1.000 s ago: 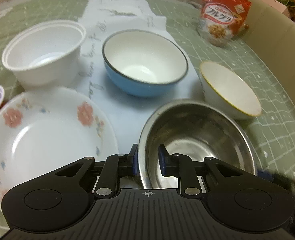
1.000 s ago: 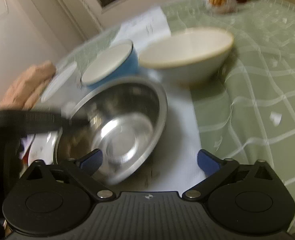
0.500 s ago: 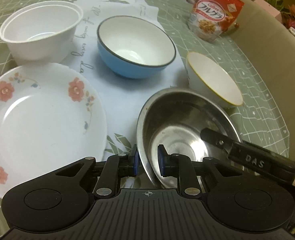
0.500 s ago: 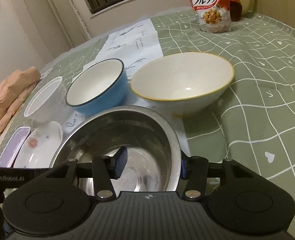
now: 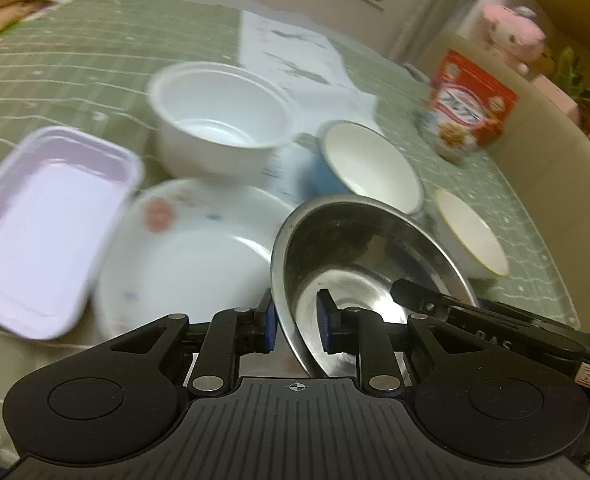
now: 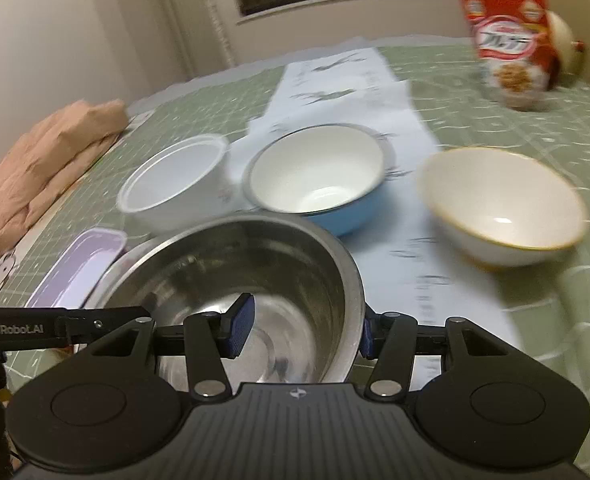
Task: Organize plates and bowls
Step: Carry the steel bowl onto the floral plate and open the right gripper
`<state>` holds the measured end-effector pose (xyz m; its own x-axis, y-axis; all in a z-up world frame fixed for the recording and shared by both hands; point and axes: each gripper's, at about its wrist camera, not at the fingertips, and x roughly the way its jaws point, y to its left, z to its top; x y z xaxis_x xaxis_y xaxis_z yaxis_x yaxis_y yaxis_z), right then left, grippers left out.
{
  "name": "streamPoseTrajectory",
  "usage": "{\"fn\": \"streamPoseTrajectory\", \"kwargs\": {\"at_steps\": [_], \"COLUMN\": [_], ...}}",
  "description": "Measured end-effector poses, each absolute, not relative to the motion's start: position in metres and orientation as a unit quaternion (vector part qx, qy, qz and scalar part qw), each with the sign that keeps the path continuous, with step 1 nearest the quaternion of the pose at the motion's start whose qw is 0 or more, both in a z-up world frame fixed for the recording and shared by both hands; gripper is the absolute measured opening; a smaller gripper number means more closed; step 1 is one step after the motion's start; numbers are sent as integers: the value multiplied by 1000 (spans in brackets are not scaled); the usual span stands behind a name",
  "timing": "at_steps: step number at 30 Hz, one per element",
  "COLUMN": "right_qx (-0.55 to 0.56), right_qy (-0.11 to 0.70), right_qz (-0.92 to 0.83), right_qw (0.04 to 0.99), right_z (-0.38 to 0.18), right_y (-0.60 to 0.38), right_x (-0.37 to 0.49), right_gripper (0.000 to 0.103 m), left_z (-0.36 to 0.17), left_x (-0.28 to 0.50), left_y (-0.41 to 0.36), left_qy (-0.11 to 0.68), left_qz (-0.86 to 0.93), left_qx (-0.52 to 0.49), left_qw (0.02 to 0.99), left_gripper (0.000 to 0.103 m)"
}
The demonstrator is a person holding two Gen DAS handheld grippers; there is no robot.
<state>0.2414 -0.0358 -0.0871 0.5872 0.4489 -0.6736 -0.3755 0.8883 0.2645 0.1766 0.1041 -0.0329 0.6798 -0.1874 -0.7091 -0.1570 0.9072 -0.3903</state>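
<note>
A steel bowl (image 5: 367,248) hangs tilted above the table, carried by both grippers. My left gripper (image 5: 297,324) is shut on its near left wall, one pad inside and one outside. My right gripper (image 6: 302,332) is shut on the bowl (image 6: 255,252) at the right rim, with one pad deep inside and the other outside. Left of the bowl and partly under it lies a white flowered plate (image 5: 191,248). Behind stand a white plastic bowl (image 5: 219,120), a blue bowl (image 5: 367,164) and a yellow-rimmed white bowl (image 5: 471,236).
A lilac rectangular tray (image 5: 43,224) lies at the plate's left. A red cereal bag (image 5: 467,108) stands at the back right. A peach cloth (image 6: 43,168) is heaped at the table's left edge. A white printed runner (image 6: 335,76) crosses the green checked tablecloth.
The right gripper went from wide open to shut on the steel bowl's rim. Both grippers then lifted the bowl and carried it left, towards the flowered plate and the tray.
</note>
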Motion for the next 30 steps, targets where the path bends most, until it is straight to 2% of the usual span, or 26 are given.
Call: {"fn": "streamPoseTrajectory", "kwargs": {"at_steps": [15,21,24,30], "right_qx": [-22,-56,-56,-20], "right_qy": [410,375,362,383], "right_qz": [286,290,271,240], "right_qw": [865,879,890,892], "right_z": [-105,-95,-92,-98], "right_y": [58,58,49,32], "right_x": [243,232,235,254], "right_gripper": [51,52,54,55], "left_z": [-50,-45,-46,-47], "left_x": [159,140,131,122], "left_y": [168,173,175,182], "left_qy": [406,417,416,421], "left_qz": [65,72,52,43], "left_qx": [-207,-206,-238,-298], "left_qw": [888,882,876,855], "left_gripper": [23,24,33,31]}}
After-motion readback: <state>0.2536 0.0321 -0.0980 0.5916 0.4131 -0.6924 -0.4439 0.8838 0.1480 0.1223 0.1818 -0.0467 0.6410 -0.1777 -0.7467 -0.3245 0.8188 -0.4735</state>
